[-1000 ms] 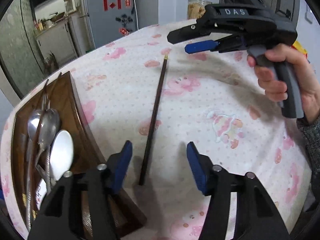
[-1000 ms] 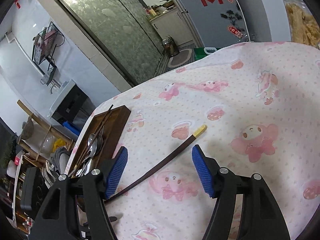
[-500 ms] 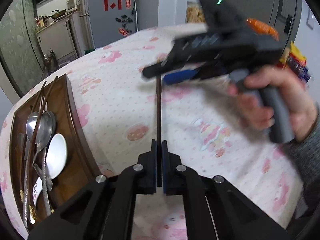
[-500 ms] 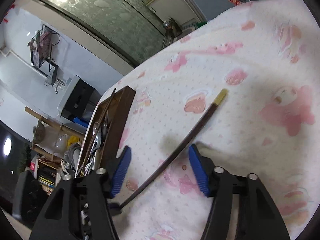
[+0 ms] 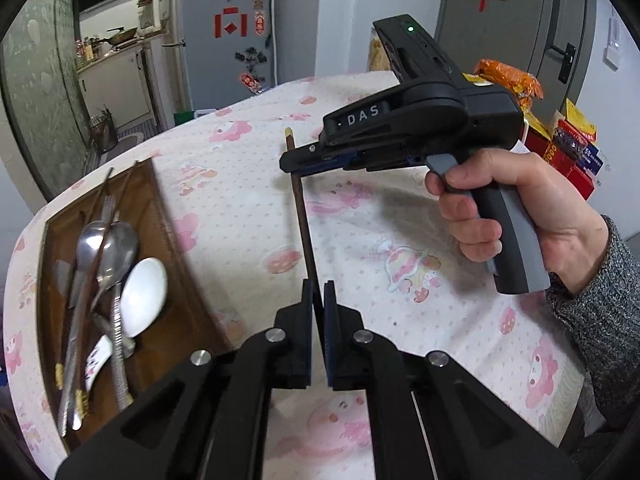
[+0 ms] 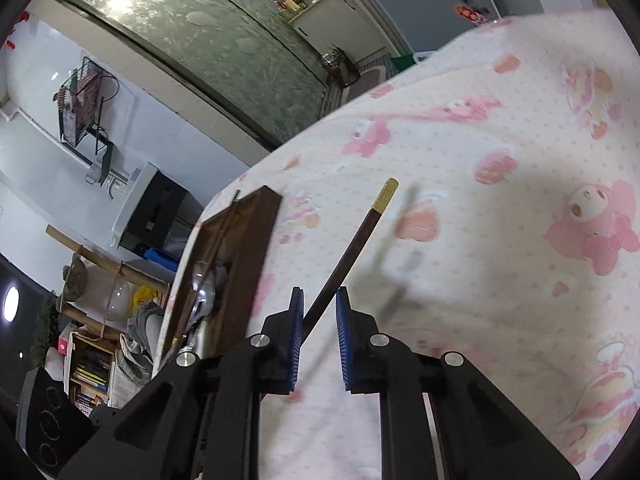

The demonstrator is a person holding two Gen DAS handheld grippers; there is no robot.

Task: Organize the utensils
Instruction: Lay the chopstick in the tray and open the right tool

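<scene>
A dark chopstick (image 5: pixel 300 208) with a gold tip (image 6: pixel 385 196) is lifted off the pink-printed tablecloth. My left gripper (image 5: pixel 319 300) is shut on its thin near end. My right gripper (image 6: pixel 319 296), also visible as the right gripper (image 5: pixel 285 164) in a person's hand, straddles the chopstick (image 6: pixel 352 248) nearer the gold end. Its jaws are closing, and a gap still shows beside the stick. A brown wooden tray (image 5: pixel 160 208) on the left holds spoons (image 5: pixel 116 248), a white spoon (image 5: pixel 144 296), a fork and dark chopsticks. The same tray (image 6: pixel 256 232) appears in the right wrist view.
The person's hand (image 5: pixel 500 216) and grey sleeve (image 5: pixel 600 320) fill the right side. Snack bags (image 5: pixel 508 76) and red boxes (image 5: pixel 572 148) sit at the table's far right. The table edge curves just beyond the tray, and past it stands a grey fridge (image 5: pixel 224 40).
My left gripper shut on the chopstick's near end and raised it off the cloth. The right gripper came down around the stick and its jaws narrowed.
</scene>
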